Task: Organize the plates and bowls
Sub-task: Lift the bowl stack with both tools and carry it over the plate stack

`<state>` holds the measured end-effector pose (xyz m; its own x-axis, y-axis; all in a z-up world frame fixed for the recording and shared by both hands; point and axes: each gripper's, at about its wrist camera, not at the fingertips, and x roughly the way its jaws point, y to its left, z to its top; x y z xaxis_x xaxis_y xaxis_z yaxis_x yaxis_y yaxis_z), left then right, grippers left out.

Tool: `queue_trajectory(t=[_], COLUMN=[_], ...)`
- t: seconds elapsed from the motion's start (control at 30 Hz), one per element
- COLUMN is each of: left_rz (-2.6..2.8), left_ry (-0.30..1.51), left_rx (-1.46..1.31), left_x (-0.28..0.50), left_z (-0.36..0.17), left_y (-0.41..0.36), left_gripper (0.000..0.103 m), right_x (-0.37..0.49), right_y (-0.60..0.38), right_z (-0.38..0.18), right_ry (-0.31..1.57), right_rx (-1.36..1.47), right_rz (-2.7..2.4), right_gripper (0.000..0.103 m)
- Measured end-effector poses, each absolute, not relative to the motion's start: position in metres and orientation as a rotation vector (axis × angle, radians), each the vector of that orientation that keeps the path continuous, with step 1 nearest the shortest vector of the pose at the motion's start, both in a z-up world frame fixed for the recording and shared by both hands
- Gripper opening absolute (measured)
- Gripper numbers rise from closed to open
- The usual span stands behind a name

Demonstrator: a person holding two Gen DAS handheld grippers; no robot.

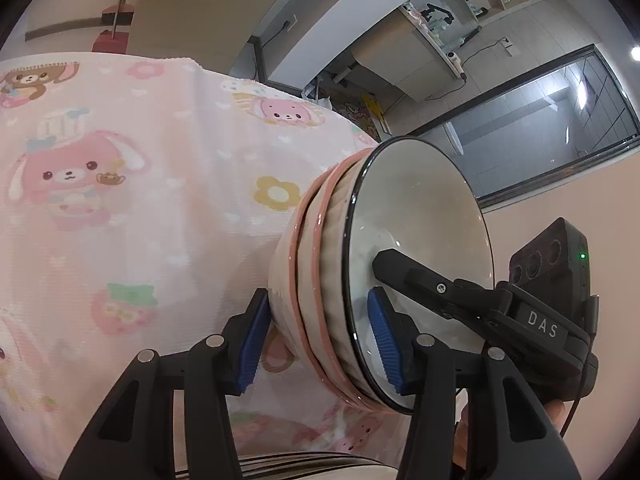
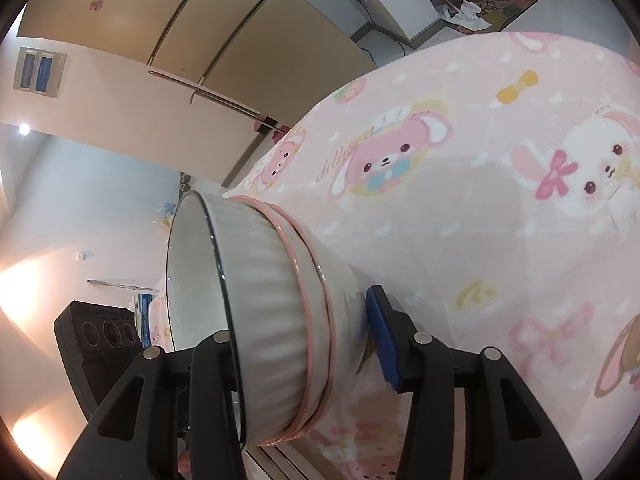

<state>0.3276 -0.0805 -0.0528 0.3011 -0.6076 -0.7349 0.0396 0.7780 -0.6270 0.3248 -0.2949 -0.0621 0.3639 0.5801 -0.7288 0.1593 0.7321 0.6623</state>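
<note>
A pink cartoon-print cloth (image 1: 132, 184) covered the worktop, with cream cupboards (image 2: 224, 28) and a dark glass door (image 1: 532, 128) behind. On it stood my stack of bowls (image 1: 320, 280): a grey ribbed bowl with a dark rim (image 2: 260, 320) nested into two pink-rimmed bowls (image 2: 320, 304), all tilted steeply in these views.

I had the left gripper (image 1: 320, 344) straddling one side of the stack, one blue pad inside the top bowl and the other against the outer wall of the lowest one. Both pads looked pressed on, so I judged it grasping the stack. The right gripper (image 2: 308, 344) took the opposite side the same way. Its outer blue pad sat against the lowest bowl, but its inner finger was behind the rim, so I took the clamp as likely rather than certain.

As I read it, the nesting of the bowls was done and the stack was gripped from both sides. Moving it to its place remained, and any plates were yet to be dealt with.

I could not tell whether the stack's foot touched the cloth. A striped edge (image 1: 304, 466) at the bottom of both views was cut off, possibly a plate. The other gripper's body (image 1: 556, 264) hid part of the far side.
</note>
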Motion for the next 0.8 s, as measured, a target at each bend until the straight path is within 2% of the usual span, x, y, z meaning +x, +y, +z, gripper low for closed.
queue_trajectory(t=[0.8], left_rz=[-0.428], left_ry=[1.155], left_rx=[-0.522], left_x=[0.324], left_z=[-0.038], left_y=[-0.085], left_gripper=[0.051], right_x=[0.311], right_y=[-0.286], right_z=[-0.047], right_ry=[1.144], right_rx=[0.676], right_rz=[0.253], right_gripper=[0.044])
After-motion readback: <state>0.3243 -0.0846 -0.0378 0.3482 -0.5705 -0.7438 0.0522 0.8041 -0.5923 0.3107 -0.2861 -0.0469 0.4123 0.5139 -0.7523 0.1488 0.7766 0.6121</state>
